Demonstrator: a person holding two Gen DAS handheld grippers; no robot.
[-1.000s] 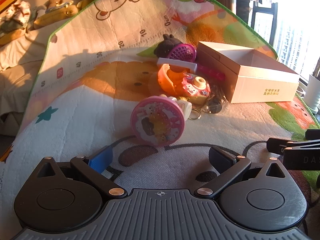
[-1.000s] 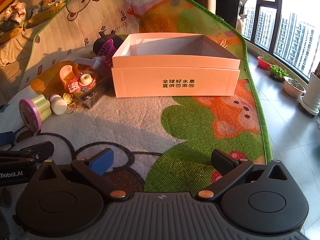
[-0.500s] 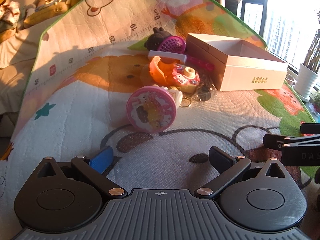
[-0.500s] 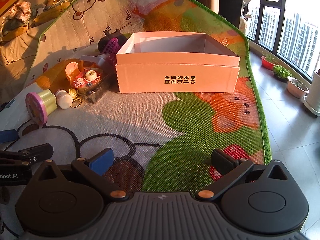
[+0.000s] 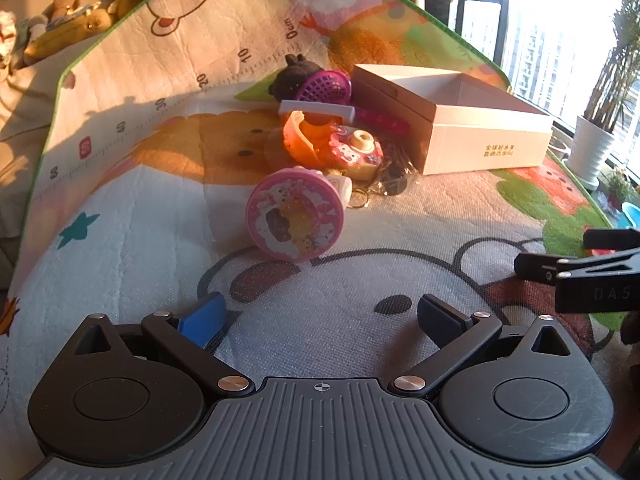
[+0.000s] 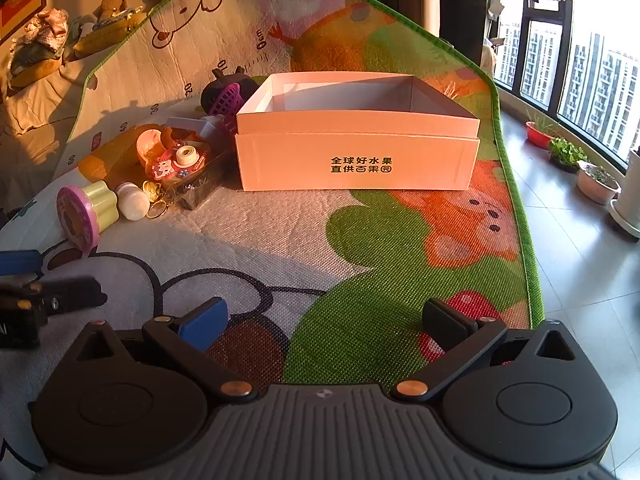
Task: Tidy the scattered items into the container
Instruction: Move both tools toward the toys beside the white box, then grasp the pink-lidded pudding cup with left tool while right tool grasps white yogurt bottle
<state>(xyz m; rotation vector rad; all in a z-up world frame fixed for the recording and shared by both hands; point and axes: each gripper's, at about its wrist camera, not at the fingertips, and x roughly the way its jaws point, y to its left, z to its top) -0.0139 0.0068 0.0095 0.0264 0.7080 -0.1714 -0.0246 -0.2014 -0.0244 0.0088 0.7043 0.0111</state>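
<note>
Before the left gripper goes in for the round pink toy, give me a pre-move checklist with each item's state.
1. Left gripper open and empty: ok, fingers spread with only mat between them.
2. Round pink toy reachable: ok, it lies on its side straight ahead on the play mat, nearest of the pile.
3. Toy free of neighbours: cannot tell, a small white bottle and key rings sit close behind it.
4. White cardboard box ready to receive: ok, open-topped, nothing visible inside.
5. Right gripper clear of the path: ok, open, empty, off to the side.
</note>
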